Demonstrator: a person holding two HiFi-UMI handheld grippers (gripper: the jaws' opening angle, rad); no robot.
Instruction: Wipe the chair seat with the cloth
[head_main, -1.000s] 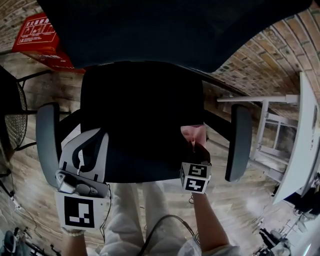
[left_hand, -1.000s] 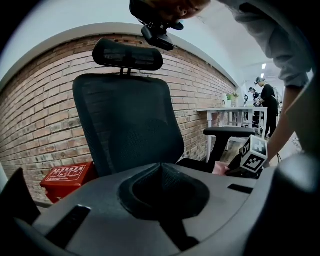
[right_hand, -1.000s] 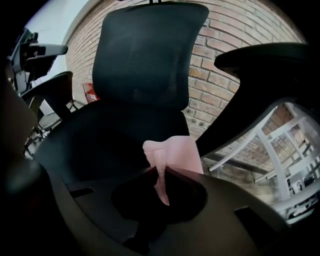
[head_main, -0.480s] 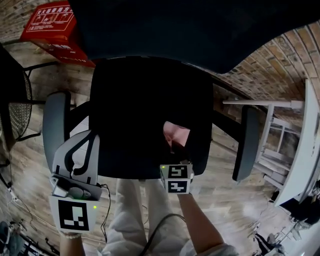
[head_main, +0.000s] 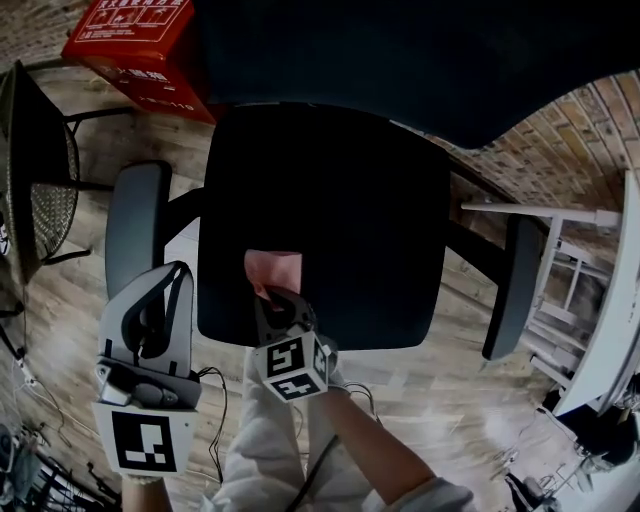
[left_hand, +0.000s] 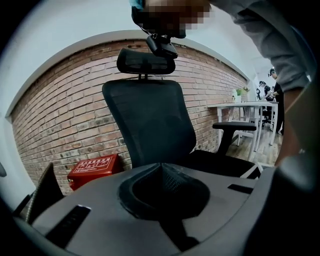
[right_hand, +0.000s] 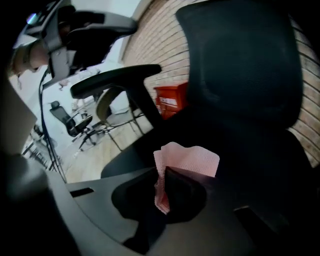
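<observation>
The black chair seat (head_main: 340, 210) fills the middle of the head view, its backrest (head_main: 400, 50) above it. A pink cloth (head_main: 272, 270) lies on the seat's front left part, and my right gripper (head_main: 274, 298) is shut on it. In the right gripper view the cloth (right_hand: 186, 160) stands folded up out of the closed jaws of the right gripper (right_hand: 162, 186), over the dark seat (right_hand: 235, 150). My left gripper (head_main: 170, 278) hangs off the seat's front left corner, below the left armrest (head_main: 135, 225), shut with nothing in it. In the left gripper view its jaws meet before the seat (left_hand: 220, 162).
A red box (head_main: 130, 30) stands on the wooden floor at the back left. A wire mesh chair (head_main: 40, 200) is at the far left. The right armrest (head_main: 512, 290) and a white table frame (head_main: 560, 260) are at the right. A brick wall (left_hand: 60, 130) runs behind.
My right gripper has dragged the pink cloth leftward along the seat's front, from the right side to the left. The left gripper has stayed beside the left armrest.
</observation>
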